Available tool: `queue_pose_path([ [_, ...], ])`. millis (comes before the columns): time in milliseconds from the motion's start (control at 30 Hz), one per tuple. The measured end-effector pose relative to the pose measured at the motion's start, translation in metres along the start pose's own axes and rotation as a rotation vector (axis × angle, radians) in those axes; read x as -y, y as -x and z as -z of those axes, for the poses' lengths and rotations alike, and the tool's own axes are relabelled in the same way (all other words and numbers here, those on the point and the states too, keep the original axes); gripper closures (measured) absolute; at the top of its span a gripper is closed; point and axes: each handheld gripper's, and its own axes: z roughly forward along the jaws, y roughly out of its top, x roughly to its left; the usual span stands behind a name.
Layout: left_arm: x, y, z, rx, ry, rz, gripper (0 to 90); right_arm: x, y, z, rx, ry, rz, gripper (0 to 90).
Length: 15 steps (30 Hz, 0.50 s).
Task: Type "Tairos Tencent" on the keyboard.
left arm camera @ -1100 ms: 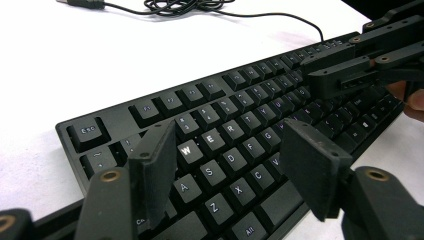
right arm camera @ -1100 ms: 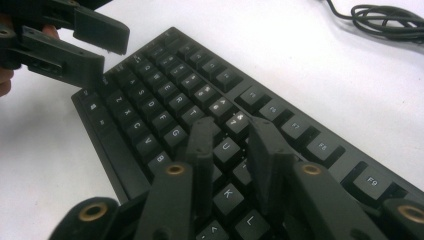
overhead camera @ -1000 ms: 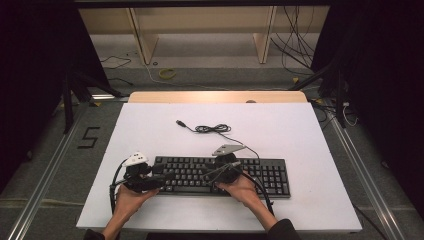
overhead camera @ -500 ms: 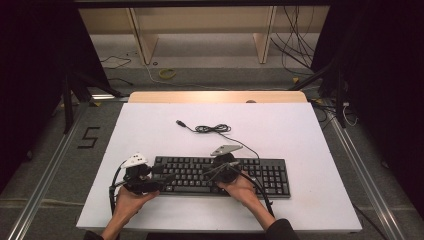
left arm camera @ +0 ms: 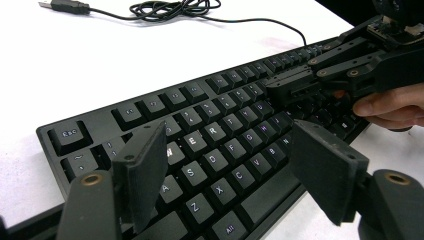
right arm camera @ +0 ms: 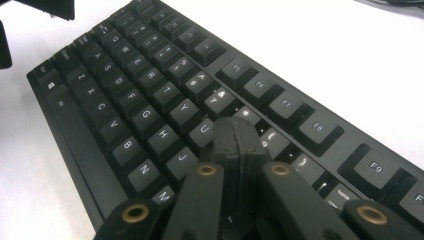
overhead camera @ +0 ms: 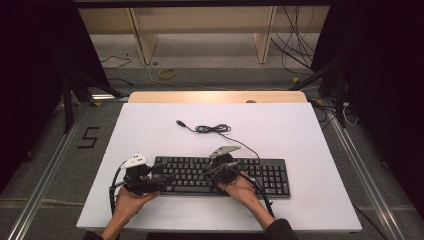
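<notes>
A black keyboard (overhead camera: 260, 175) lies along the front of the white table (overhead camera: 300, 130). My left gripper (overhead camera: 162, 180) hovers over its left end. In the left gripper view the keyboard (left arm camera: 210, 135) runs under my open left gripper (left arm camera: 230, 150). Its jaws have just been opening, with nothing between the pads, and the letter keys lie below. My right gripper (overhead camera: 207, 172) is over the keyboard's middle. In the right gripper view the keyboard (right arm camera: 150, 100) lies under my right gripper (right arm camera: 235, 135), which is shut with its tips down at the keys near U and J. The left gripper view also shows the right gripper (left arm camera: 285, 87) on the far keys.
The keyboard's black cable (overhead camera: 212, 128) lies coiled behind it and ends in a loose USB plug (overhead camera: 180, 122). Bare white table spreads behind and to the right. Wooden shelving (overhead camera: 200, 30) and floor cables lie beyond the table's far edge.
</notes>
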Motion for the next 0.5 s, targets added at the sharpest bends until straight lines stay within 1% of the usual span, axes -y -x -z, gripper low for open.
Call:
queue_pose_path([
  [133, 0.000, -0.001, 0.000, -0.003, 0.002, 0.005, 31.6, 0.000, 0.000, 0.000, 0.004, 0.001, 0.004, 90.0],
  [233, 0.000, -0.002, 0.000, -0.008, 0.002, 0.005, 31.7, 0.000, 0.000, 0.001, 0.000, 0.004, -0.015, 90.0],
  [300, 0.000, -0.002, 0.000, -0.012, 0.004, 0.007, 31.8, -0.001, 0.001, 0.004, -0.010, 0.017, -0.034, 89.4],
  [367, 0.000, -0.003, 0.000, -0.014, 0.005, 0.012, 32.0, -0.002, 0.002, 0.008, -0.012, 0.040, -0.034, 88.6],
  [433, 0.000, -0.003, 0.000, -0.016, 0.005, 0.009, 32.0, -0.003, 0.003, 0.012, -0.025, 0.057, -0.040, 87.4],
  [500, -0.001, -0.003, -0.001, -0.016, 0.006, 0.008, 32.1, -0.003, 0.002, 0.015, -0.030, 0.067, -0.044, 85.5],
])
